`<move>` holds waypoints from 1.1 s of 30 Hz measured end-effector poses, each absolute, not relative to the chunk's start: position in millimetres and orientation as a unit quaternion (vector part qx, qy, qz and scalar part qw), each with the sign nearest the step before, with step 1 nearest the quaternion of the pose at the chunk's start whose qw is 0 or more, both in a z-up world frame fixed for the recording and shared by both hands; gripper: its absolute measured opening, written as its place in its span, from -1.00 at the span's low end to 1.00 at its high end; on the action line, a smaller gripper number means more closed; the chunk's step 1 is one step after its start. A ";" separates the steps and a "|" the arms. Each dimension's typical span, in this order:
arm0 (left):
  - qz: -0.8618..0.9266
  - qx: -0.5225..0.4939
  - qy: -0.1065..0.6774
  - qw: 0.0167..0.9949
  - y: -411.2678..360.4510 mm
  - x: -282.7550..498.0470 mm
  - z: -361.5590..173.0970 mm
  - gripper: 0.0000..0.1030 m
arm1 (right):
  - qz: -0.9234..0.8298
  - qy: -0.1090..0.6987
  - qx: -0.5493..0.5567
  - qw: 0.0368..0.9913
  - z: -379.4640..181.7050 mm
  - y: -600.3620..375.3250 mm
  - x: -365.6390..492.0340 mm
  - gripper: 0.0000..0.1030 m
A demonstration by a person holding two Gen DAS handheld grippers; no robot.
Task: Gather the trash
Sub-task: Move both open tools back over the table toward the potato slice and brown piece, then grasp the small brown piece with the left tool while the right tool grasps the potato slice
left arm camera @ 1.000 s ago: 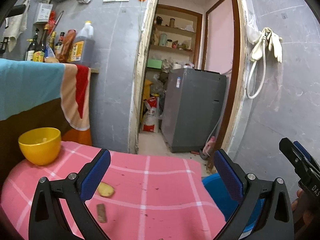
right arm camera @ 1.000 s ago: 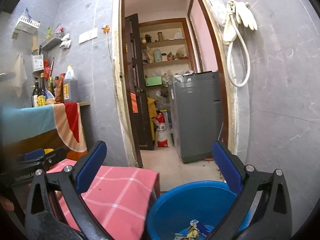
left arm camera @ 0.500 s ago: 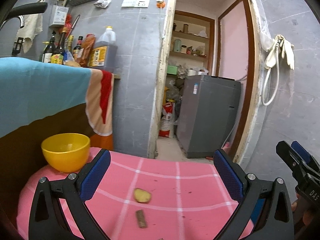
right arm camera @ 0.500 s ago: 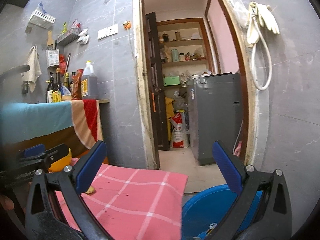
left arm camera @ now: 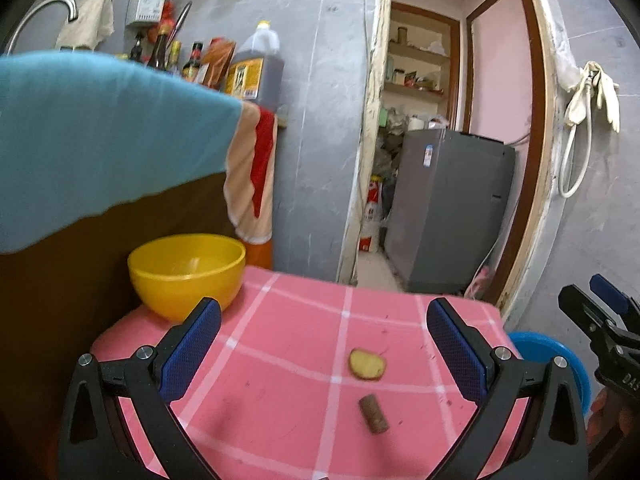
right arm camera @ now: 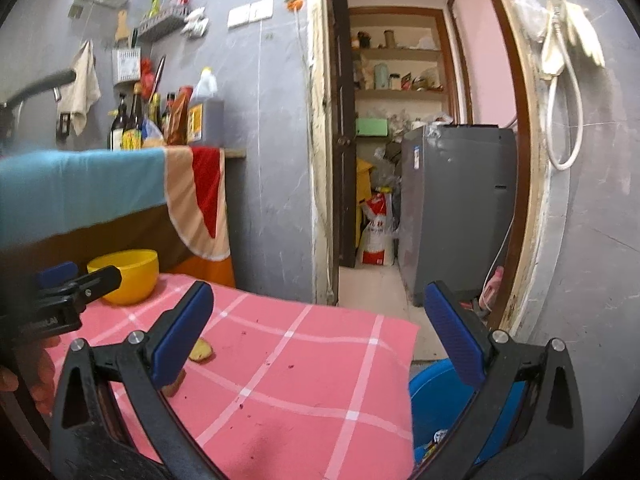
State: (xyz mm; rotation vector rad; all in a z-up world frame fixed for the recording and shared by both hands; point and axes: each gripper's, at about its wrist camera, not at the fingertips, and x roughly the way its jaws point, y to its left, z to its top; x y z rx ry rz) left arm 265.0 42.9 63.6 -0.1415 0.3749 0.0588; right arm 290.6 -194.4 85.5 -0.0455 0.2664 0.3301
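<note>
Looking like a home kitchen: sauce bottles crowding the counter at ten o'clock, washing machine standing at one o'clock.

Soft, even indoor light, no harsh shadows; fisheye bends the edges, dark corners, slight blur at left.

"DAS" on right gripper

At left of the frame a round yellow plastic bowl sits on the pink checked cloth. A grey boxy appliance stands centre-right through the doorway; pale rubber gloves hang upper right; bottles crowd upper left.
</note>
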 end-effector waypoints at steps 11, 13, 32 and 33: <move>-0.003 -0.101 0.273 0.957 53.1 274.3 36.3 0.94 | 0.198 0.179 -0.043 0.963 67.2 -172.0 306.2 1.00; -0.012 -0.103 0.287 0.952 51.4 276.8 34.0 0.93 | 0.212 0.187 -0.047 0.958 65.2 -168.6 310.4 1.00; -0.091 -0.082 0.417 0.900 13.4 308.3 -1.1 -0.49 | 0.234 0.291 -0.061 0.926 41.4 -159.5 350.8 0.87; -0.090 -0.078 0.418 0.901 12.3 308.9 -1.2 -0.56 | 0.234 0.295 -0.062 0.924 40.9 -159.2 352.5 0.86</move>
